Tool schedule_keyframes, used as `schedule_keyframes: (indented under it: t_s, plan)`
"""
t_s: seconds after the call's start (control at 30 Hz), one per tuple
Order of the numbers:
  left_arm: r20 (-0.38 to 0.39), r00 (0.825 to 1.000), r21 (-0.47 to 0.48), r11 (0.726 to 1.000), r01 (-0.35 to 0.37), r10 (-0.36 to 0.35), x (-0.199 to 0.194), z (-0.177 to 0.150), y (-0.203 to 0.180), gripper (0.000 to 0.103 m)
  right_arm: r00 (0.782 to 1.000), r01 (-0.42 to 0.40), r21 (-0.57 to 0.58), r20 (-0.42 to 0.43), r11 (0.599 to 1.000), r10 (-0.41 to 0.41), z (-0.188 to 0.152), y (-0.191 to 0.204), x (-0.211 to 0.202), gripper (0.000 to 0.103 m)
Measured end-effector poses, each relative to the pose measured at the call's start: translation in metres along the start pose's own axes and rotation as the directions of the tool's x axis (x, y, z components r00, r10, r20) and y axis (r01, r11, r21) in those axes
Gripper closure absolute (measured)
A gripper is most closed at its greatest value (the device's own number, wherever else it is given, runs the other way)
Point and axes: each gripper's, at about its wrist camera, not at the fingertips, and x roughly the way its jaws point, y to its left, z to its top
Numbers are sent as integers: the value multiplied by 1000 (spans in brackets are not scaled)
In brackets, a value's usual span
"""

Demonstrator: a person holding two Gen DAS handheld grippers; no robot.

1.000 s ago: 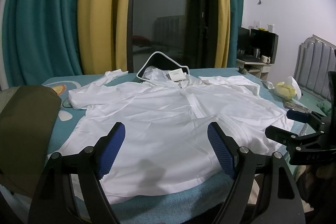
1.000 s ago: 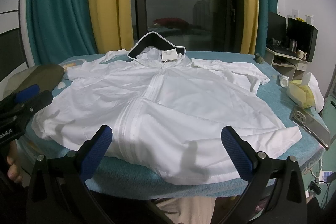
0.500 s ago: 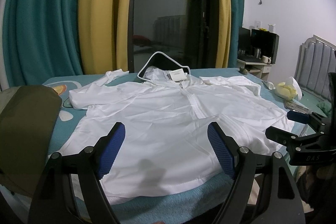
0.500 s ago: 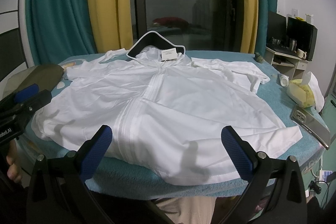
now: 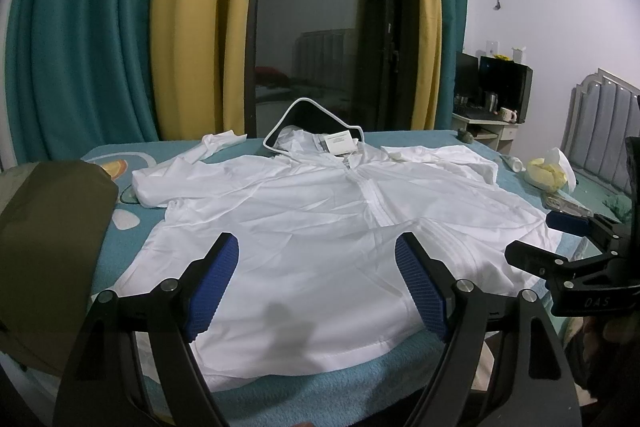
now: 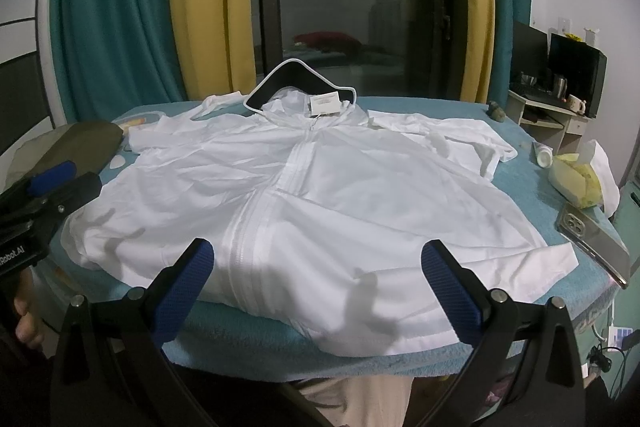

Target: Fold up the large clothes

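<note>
A large white zip-front hooded jacket (image 5: 320,223) lies spread flat, front up, on a teal-covered table (image 5: 304,383); it also shows in the right wrist view (image 6: 320,195). Its hood with a paper tag (image 6: 325,105) points to the far side, and both sleeves are folded in near the shoulders. My left gripper (image 5: 318,281) is open and empty, hovering over the near hem on the left side. My right gripper (image 6: 318,291) is open and empty, over the near hem around the zipper. Each gripper shows at the edge of the other's view.
An olive-green garment (image 5: 48,227) lies at the table's left edge. A yellow tissue pack (image 6: 576,179), a small white bottle (image 6: 543,153) and a phone (image 6: 592,239) lie on the right edge. Curtains and a dark glass door stand behind the table.
</note>
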Motion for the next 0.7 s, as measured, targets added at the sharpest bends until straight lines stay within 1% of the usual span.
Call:
schedule_keyframes:
  t_s: [0.7]
  plan:
    - [2,1000,-2,1000,-7,7,-1,1,-1,20,1000,-1,-2,-7,1000,1,1,2,2,1]
